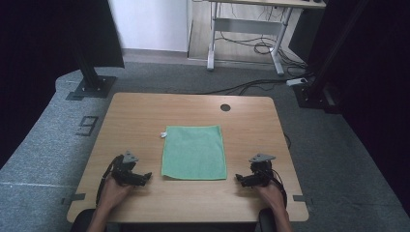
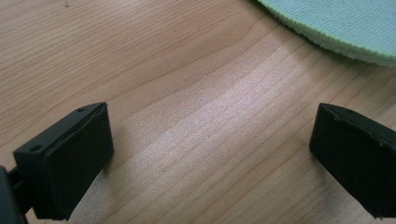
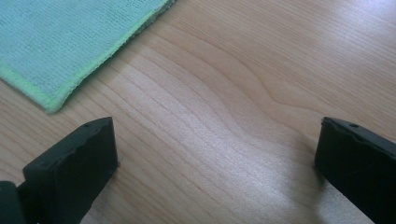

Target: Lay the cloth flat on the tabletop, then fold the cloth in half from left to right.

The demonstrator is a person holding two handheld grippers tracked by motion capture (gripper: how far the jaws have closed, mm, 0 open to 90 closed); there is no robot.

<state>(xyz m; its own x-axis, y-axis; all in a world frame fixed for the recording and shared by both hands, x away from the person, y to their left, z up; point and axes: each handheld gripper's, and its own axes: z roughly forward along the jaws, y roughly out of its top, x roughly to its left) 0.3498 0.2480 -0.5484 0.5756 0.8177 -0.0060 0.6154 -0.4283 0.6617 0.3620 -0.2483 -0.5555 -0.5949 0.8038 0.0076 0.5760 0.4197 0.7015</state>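
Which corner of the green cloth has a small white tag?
The far left corner of the green cloth, away from the person. The white tag sticks out there onto the table; the other three corners are plain.

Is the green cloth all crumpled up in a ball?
No, the green cloth lies spread out flat and square on the wooden table, between the two tools.
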